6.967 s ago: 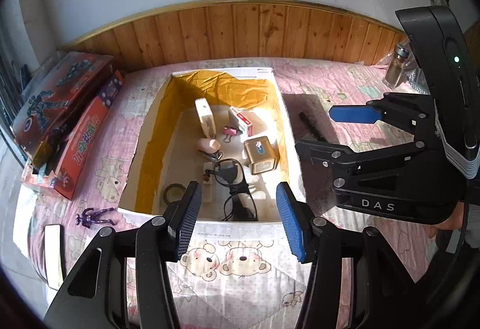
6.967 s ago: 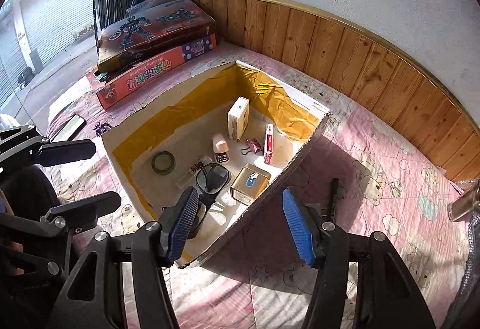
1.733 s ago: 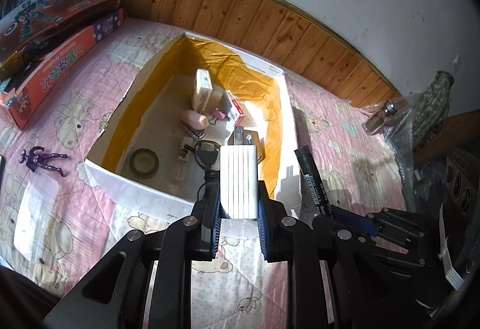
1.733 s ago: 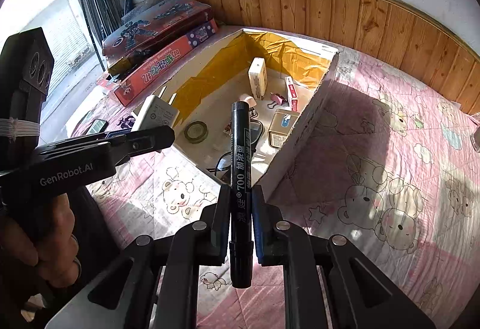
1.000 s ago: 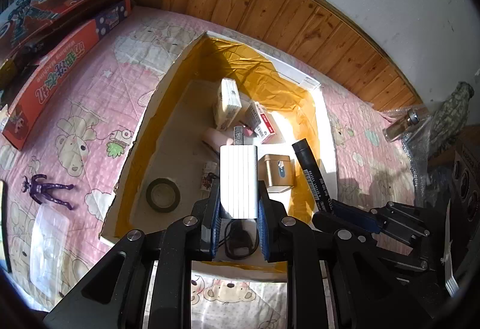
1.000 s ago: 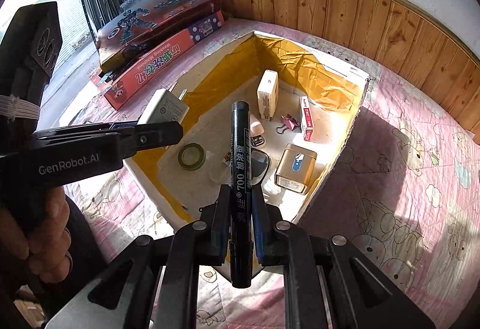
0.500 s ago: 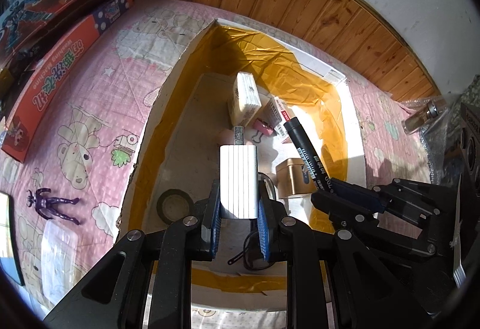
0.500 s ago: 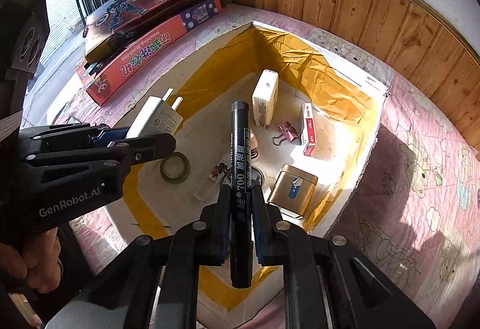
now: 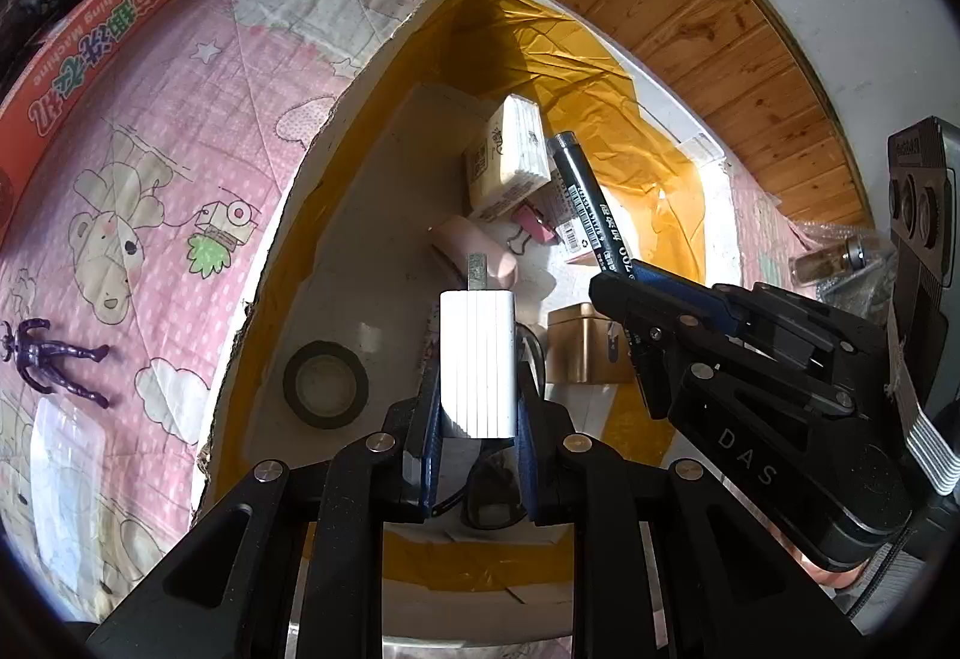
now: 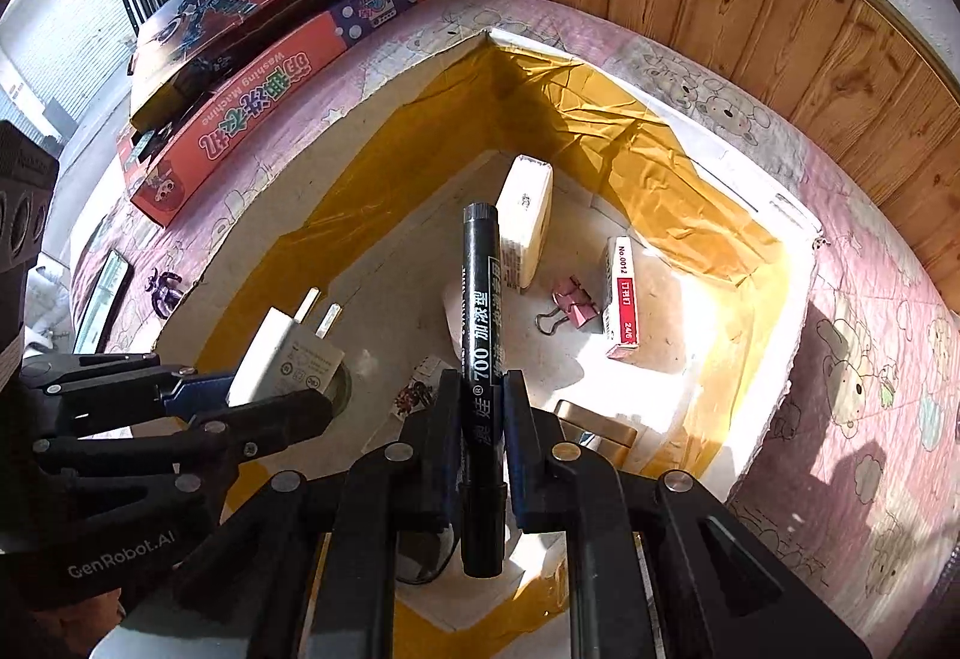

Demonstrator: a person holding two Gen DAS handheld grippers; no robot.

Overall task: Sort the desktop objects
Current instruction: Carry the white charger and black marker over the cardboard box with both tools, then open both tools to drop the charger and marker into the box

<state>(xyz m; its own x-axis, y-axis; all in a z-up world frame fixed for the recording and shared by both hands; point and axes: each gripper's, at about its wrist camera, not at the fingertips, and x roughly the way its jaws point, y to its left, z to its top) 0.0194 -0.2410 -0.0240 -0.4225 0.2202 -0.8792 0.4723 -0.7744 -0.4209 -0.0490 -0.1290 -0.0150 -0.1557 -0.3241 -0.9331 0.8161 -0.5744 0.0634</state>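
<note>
My left gripper (image 9: 477, 419) is shut on a white plug charger (image 9: 478, 359), prongs pointing forward, held over the open cardboard box (image 9: 336, 131). My right gripper (image 10: 477, 419) is shut on a black marker (image 10: 478, 311), also over the box (image 10: 804, 263). The marker (image 9: 591, 209) and the right gripper (image 9: 624, 293) show at the right of the left wrist view. The charger (image 10: 288, 359) and the left gripper (image 10: 228, 401) show at the left of the right wrist view.
The box holds a cream pack (image 9: 510, 158), a pink stapler (image 9: 474, 251), a pink binder clip (image 10: 573, 308), a red staple box (image 10: 621, 293), a gold tin (image 9: 579, 350), a tape roll (image 9: 326, 383) and glasses (image 9: 486, 497). A purple figure (image 9: 51, 359) and toy boxes (image 10: 264, 59) lie left of it.
Both grippers have moved forward and lower over the box, still holding the charger and the marker. The box contents now look closer.
</note>
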